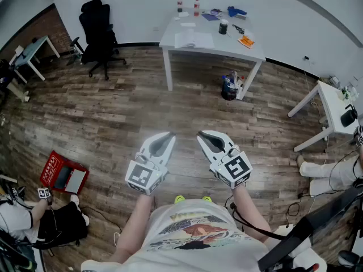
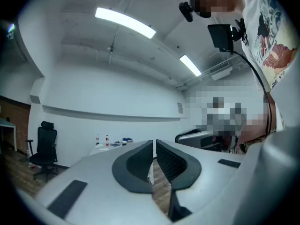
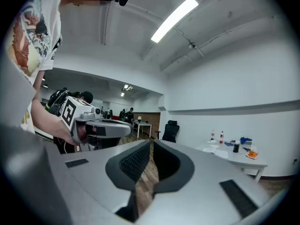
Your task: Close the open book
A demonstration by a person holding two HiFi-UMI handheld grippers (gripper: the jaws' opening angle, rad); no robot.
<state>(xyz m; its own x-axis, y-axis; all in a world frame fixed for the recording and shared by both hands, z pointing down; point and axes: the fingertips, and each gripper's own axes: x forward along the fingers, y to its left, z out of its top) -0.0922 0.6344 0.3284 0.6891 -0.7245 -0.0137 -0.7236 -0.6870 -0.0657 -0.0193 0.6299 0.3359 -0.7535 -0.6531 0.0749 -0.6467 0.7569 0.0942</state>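
Closest in, the left gripper [image 1: 168, 136] and right gripper [image 1: 202, 135] are held level, side by side above the wood floor [image 1: 113, 109] — each with its jaws pressed together, pinching nothing. Well beyond them stands the white table [image 1: 229, 49]. The open book [image 1: 194, 39] lies flat toward its left edge — two bottles [image 1: 180, 4] stand at the far edge.

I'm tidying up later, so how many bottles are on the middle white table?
2. Both stand at the far edge of the table: the left bottle and the right bottle. None seems hidden.
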